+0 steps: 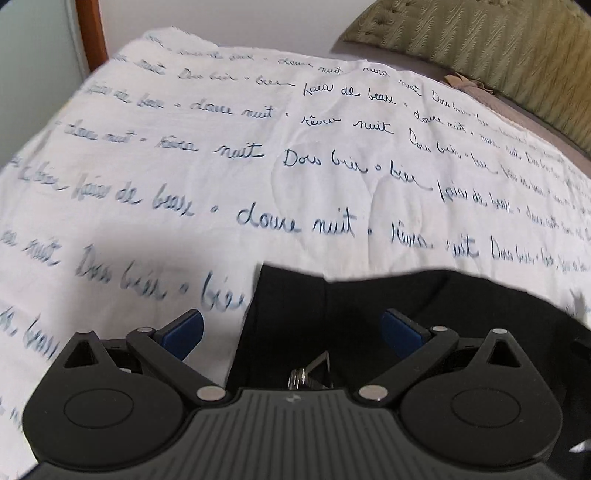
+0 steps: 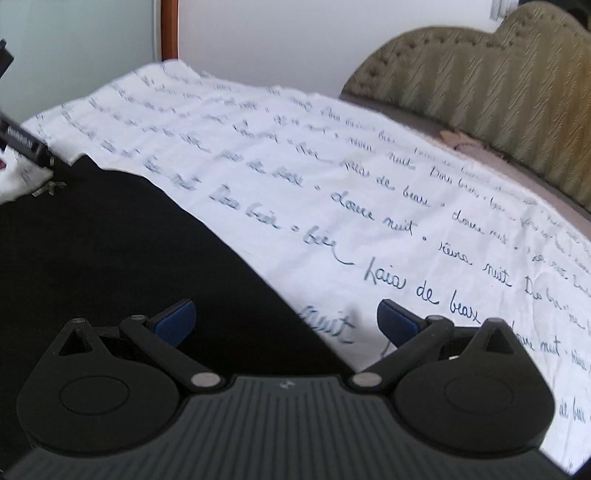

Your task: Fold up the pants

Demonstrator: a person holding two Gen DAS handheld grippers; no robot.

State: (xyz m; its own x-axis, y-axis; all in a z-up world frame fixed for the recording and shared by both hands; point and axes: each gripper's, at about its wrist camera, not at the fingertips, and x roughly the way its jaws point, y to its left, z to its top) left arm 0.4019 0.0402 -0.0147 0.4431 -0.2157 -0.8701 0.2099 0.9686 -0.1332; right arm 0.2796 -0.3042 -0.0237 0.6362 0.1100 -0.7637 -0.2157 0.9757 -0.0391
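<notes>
Black pants (image 1: 369, 306) lie flat on a white sheet (image 1: 258, 147) printed with blue handwriting. In the left wrist view their top edge with a corner sits just ahead of my left gripper (image 1: 293, 328), which is open; its left blue pad (image 1: 184, 332) hovers over the sheet and its right one over the black cloth. In the right wrist view the pants (image 2: 110, 240) fill the left side, their long edge running diagonally. My right gripper (image 2: 286, 321) is open astride that edge, with nothing between its fingers. A small grey logo (image 2: 48, 188) shows on the pants.
The sheet (image 2: 369, 184) covers a bed. An olive tufted headboard (image 1: 498, 44) curves along the right, with a strip of brown mattress (image 1: 424, 70) below it. A wooden door frame (image 2: 169, 29) stands at the back left. A dark device (image 2: 22, 142) pokes in at the left edge.
</notes>
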